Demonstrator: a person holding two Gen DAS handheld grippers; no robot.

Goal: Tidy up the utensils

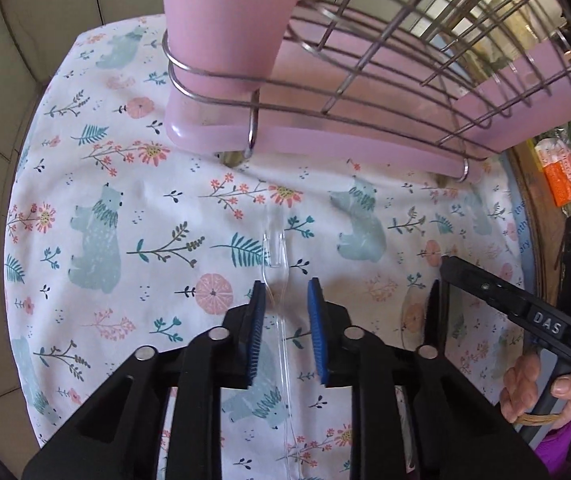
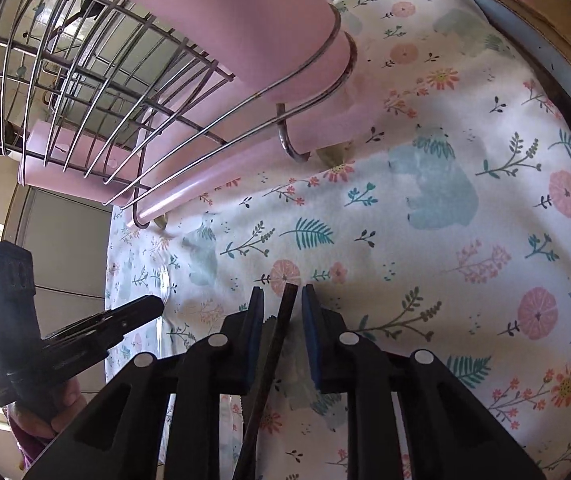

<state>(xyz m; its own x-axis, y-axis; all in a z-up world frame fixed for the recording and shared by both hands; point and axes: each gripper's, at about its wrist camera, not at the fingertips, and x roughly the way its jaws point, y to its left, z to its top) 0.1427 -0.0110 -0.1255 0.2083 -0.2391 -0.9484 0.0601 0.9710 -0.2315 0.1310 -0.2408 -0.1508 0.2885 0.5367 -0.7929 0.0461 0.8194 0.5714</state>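
Observation:
A clear plastic fork [image 1: 275,248] lies on the floral cloth [image 1: 125,200], its handle running back between the blue pads of my left gripper [image 1: 285,292], which is open around it. My right gripper [image 2: 281,296] is open with a dark, flat serrated utensil [image 2: 281,320] lying between its pads, apart from both. A pink utensil cup [image 1: 225,20] hangs in a wire dish rack [image 1: 385,80] with a pink drip tray [image 1: 325,140] just beyond both grippers. The right gripper also shows at the right of the left wrist view [image 1: 445,276].
The rack's wire feet [image 1: 251,136] rest on the cloth. An orange packet [image 1: 561,172] lies past the table's wooden rim at right. The left gripper appears at lower left in the right wrist view [image 2: 153,304]. A cardboard box [image 2: 545,8] borders the cloth's far edge.

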